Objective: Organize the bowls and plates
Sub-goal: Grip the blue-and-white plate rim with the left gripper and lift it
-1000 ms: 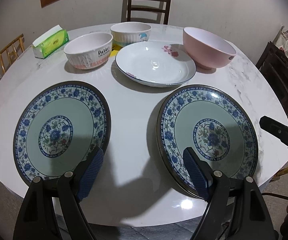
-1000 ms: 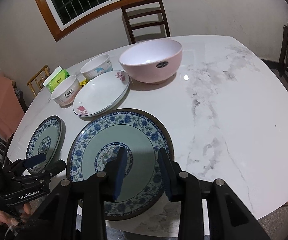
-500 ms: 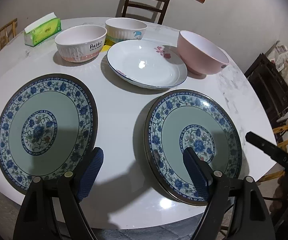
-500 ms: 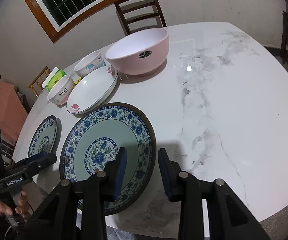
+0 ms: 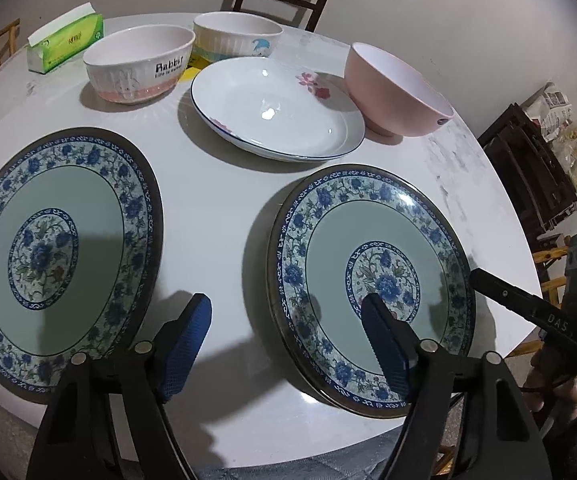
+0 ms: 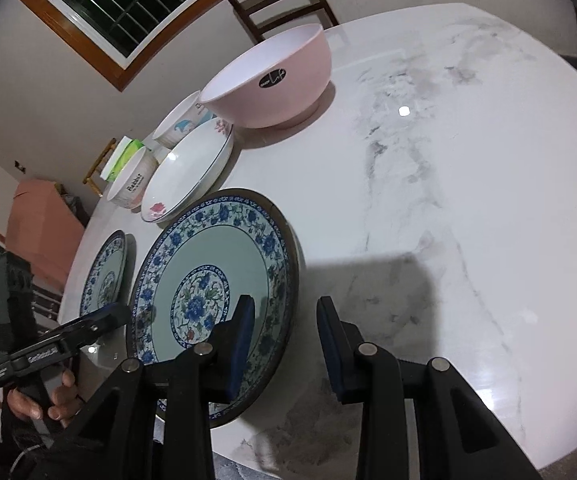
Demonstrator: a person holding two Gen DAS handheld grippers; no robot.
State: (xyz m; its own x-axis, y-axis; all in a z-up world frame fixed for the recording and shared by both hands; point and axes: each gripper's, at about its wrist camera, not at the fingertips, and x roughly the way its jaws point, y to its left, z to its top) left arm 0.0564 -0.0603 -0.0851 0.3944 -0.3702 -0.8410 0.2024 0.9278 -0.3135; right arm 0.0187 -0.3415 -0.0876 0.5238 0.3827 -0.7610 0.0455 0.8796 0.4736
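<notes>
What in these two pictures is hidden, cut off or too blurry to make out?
- Near rim of the right blue plate: left wrist view, covered by the left gripper.
- Left blue plate: left wrist view, cut off by the picture's edge.
- Tissue box: right wrist view, mostly behind the Rabbit bowl.
- Small print under "Rabbit": too tiny to read.
- Pink bowl label: left wrist view, turned away.

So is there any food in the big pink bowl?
No, the pink bowl is bare white inside and sits empty on the table beside the white plate.
</notes>
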